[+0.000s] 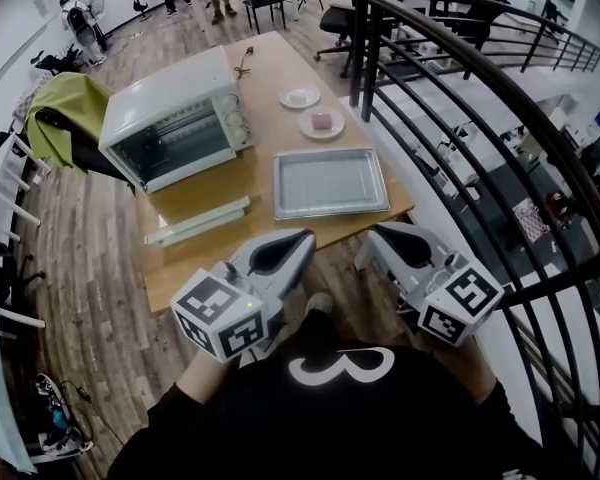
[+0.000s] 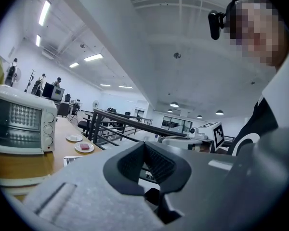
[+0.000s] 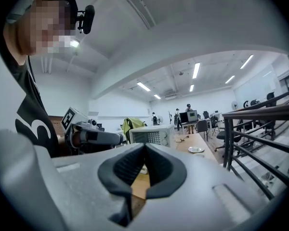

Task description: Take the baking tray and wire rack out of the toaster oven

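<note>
The white toaster oven (image 1: 175,118) stands at the table's back left. Its glass door lies folded down flat, with the handle (image 1: 195,221) toward me. A silvery baking tray (image 1: 330,181) rests on the wooden table (image 1: 270,78) to the right of the oven. I cannot tell whether the wire rack lies on it. My left gripper (image 1: 305,238) and right gripper (image 1: 375,238) hover side by side at the table's near edge, close to my body. Both are shut and empty. The pads meet in the left gripper view (image 2: 144,146) and in the right gripper view (image 3: 144,148).
Two small white plates (image 1: 300,97) (image 1: 323,122) sit behind the tray, one with a pink piece on it. A black metal railing (image 1: 450,98) runs along the table's right side. A green cloth (image 1: 65,108) hangs over a chair left of the oven.
</note>
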The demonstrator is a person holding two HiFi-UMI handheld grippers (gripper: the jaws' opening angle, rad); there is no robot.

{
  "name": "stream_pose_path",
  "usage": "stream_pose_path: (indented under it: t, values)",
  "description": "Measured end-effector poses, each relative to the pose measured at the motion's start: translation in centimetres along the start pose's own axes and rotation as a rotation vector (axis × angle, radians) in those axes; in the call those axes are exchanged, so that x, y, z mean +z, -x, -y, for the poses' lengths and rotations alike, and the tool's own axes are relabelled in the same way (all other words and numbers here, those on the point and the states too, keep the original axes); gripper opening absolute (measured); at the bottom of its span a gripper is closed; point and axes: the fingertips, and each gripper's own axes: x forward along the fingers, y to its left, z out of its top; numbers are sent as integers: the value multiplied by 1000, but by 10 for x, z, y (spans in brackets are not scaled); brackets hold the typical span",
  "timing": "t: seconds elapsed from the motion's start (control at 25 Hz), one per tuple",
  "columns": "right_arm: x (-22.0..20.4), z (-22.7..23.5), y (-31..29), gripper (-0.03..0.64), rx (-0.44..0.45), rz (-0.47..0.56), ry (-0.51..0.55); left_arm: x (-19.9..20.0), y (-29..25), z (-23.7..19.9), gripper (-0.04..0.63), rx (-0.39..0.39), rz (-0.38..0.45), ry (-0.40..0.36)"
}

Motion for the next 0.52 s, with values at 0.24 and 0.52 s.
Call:
stream_pose_path:
  t: [0.24, 0.52]
  values:
    - [-4, -2, -9, 2, 21, -13, 0, -2, 3, -6, 9, 16, -1, 12]
    - [-8, 3, -14, 3, 31, -21, -10, -7, -1, -11, 9, 33, -17, 9]
